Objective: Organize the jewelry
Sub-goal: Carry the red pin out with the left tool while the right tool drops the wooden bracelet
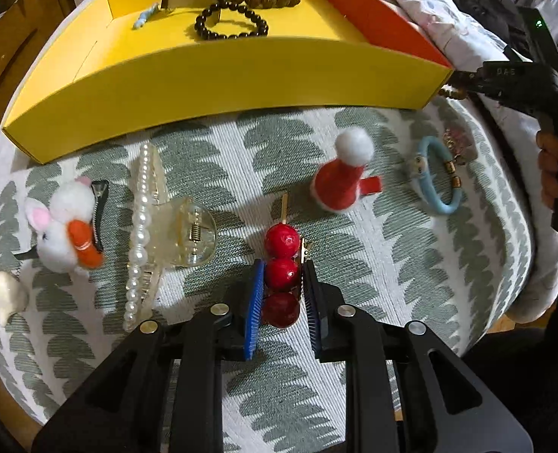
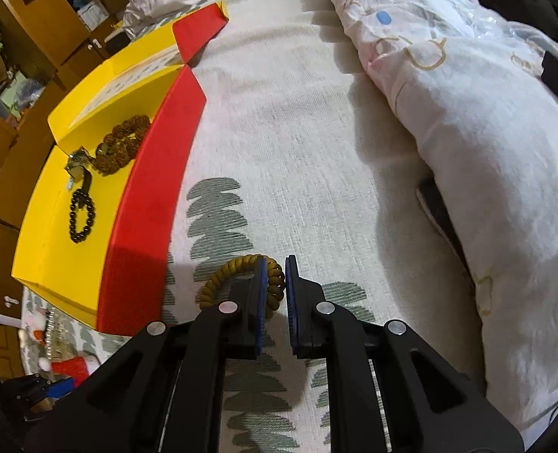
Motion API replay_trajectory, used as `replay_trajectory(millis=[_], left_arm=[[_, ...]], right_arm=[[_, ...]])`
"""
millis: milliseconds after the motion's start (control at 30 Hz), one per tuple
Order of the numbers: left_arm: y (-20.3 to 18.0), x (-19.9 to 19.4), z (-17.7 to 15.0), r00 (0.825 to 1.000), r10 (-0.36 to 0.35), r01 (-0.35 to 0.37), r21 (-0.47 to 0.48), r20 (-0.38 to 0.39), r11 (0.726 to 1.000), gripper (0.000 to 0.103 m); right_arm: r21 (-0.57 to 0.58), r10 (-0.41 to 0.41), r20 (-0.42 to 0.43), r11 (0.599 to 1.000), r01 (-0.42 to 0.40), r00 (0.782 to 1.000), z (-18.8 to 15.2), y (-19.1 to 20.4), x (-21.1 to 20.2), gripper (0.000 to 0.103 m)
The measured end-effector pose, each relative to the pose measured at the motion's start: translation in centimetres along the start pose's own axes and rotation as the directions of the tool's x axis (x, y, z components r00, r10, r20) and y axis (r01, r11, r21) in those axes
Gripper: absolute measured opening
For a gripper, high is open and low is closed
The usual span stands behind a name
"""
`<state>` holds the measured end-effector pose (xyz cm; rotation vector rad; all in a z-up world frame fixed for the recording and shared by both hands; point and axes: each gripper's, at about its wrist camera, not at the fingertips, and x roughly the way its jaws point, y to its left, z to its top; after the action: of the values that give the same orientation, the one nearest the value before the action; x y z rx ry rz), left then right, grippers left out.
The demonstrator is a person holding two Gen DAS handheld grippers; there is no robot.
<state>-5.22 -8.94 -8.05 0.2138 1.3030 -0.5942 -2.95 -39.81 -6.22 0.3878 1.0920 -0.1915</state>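
A: Red three-ball hair clip point(image 1: 282, 271) lies on patterned bedspread point(image 1: 354, 226), long axis toward yellow box point(image 1: 222, 75); left gripper point(image 1: 282, 283) clamps it.
B: Right gripper point(image 2: 276, 283) pinches olive coil hair tie point(image 2: 241, 275) beside box.

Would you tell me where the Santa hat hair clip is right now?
In the left wrist view, the Santa hat clip lies on the patterned bedcover, right of centre, between the yellow box and the blue bracelet.

Leaf-patterned bedspread point(image 1: 411, 249) under yellow box point(image 1: 210, 87), hair clips point(image 1: 339, 185).
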Motion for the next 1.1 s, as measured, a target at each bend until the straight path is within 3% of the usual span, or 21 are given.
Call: replay_trajectory(millis=[67, 167, 233, 600, 700, 1000, 1100], left_arm=[[-0.1, 0.0, 0.0, 1.000, 0.005, -0.005, 0.007, 0.004, 1.000, 0.023], [0.0, -0.6, 0.3, 1.000, 0.007, -0.007, -0.002, 0.020, 1.000, 0.049], [0.0, -1.2, 0.5, 0.999, 0.008, -0.008, -0.007, 0.042, 1.000, 0.055], [2.5, -5.2, 2.1, 0.987, -0.048, 0.061, -0.086, 0.151, 0.994, 0.061], [3.2, -5.6, 3.2, 0.982, -0.034, 0.056, -0.114, 0.184, 0.992, 0.062], [6.8, -8.8, 7.2, 0.954, -0.021, 0.082, -0.192, 0.299, 0.978, 0.064], [8.3, -9.5, 9.3, 0.940, -0.031, 0.115, -0.230, 0.340, 0.966, 0.069]], right_arm=[[-0.028, -0.027, -0.008, 0.999, 0.027, 1.000, 0.0, 0.4, 0.0, 0.019], [-0.050, -0.056, -0.008, 0.997, 0.055, 0.998, -0.2, 1.0, -0.1, 0.019], [-0.053, -0.060, -0.006, 0.997, 0.060, 0.998, -0.3, 1.2, -0.3, 0.019], [-0.061, 0.003, 0.103, 0.998, 0.003, 0.995, 0.3, 3.4, -3.4, 0.020], [-0.069, 0.025, 0.133, 0.997, -0.016, 0.991, 0.6, 4.4, -3.9, 0.020], [-0.142, 0.150, 0.270, 0.983, -0.115, 0.951, 2.0, 8.8, -6.6, 0.020], [-0.177, 0.219, 0.236, 0.968, -0.179, 0.947, 2.6, 11.0, -5.9, 0.020]])
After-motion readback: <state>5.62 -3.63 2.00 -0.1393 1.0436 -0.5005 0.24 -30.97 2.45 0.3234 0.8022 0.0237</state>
